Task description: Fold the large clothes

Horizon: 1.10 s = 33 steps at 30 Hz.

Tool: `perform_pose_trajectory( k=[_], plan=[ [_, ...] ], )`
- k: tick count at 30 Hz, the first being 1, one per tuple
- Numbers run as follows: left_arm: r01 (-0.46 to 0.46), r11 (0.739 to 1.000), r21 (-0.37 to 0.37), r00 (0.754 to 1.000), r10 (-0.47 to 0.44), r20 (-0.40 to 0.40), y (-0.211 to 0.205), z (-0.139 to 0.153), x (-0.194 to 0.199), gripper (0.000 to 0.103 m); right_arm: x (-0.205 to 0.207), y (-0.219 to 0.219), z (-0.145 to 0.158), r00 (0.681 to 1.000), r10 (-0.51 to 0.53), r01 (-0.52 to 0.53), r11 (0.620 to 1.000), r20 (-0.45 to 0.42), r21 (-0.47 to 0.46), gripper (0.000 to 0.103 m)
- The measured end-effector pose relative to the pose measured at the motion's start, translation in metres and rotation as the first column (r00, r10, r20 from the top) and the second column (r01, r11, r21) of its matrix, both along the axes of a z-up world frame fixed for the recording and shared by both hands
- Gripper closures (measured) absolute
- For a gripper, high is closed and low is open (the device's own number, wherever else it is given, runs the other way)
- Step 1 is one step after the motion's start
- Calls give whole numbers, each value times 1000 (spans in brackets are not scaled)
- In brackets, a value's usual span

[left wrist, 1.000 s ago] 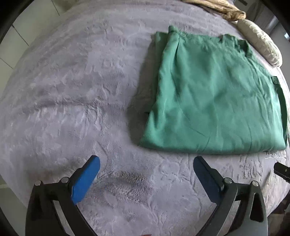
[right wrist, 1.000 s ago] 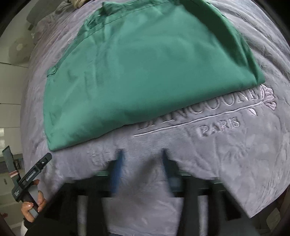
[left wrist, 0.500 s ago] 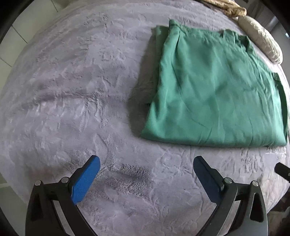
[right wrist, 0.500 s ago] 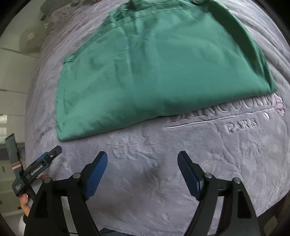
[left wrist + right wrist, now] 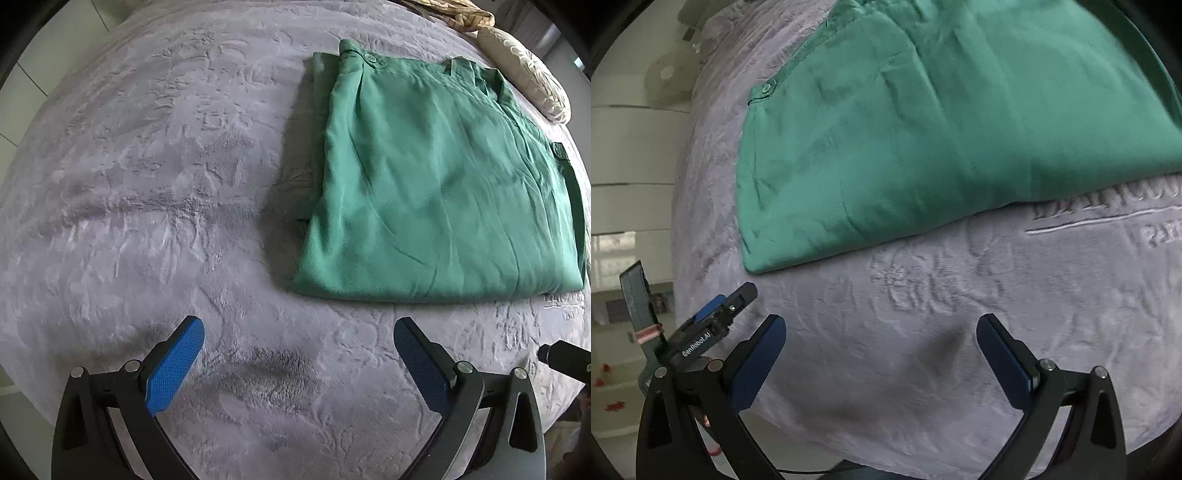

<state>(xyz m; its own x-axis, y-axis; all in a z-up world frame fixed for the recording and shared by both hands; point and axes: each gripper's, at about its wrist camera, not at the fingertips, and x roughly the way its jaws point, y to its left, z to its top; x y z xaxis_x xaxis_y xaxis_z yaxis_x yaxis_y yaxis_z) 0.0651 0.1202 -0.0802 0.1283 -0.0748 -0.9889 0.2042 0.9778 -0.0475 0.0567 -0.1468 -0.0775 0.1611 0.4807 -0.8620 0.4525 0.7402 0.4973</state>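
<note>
A green garment (image 5: 436,184) lies folded flat into a rough rectangle on a grey plush blanket (image 5: 147,184); it also fills the upper part of the right wrist view (image 5: 923,129). My left gripper (image 5: 299,328) is open and empty, hovering over the blanket just short of the garment's near edge. My right gripper (image 5: 881,325) is open and empty, also over bare blanket below the garment's near edge. The left gripper (image 5: 713,317) shows at the lower left of the right wrist view.
Cream cushions (image 5: 524,74) lie at the far right corner of the bed. The blanket has embossed lettering (image 5: 1108,210) near the garment's edge. The bed's edge and a pale floor (image 5: 624,387) lie to the left of the right gripper.
The right gripper has opened wide from a narrow gap and moved closer to the garment. The left gripper stays open and has shifted slightly nearer the garment.
</note>
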Motion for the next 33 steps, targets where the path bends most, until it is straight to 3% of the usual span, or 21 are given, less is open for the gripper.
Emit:
perform_pose_trajectory(
  k=[9,18,23,28,33],
  plan=[
    [-3,1000,-29,1000,2,-29,6,-13,15,0,8,12,-1,1000,-3,3,997,5,81,0],
    [-37,995,-87,999,35,-28,25,-32,33,0,20,18,-12,995,-95,90,978,15,190,0],
    [-86,987,-133,995,79,-53,46,-38,46,0,25,19,-25,985,-175,164,935,5,313,0],
    [-96,983,-157,995,94,-23,59,-31,57,0,34,22,-34,976,-216,192,906,23,377,0],
    [-111,979,-172,994,113,6,62,-29,62,0,42,28,-44,957,-286,233,843,37,485,0]
  ],
)
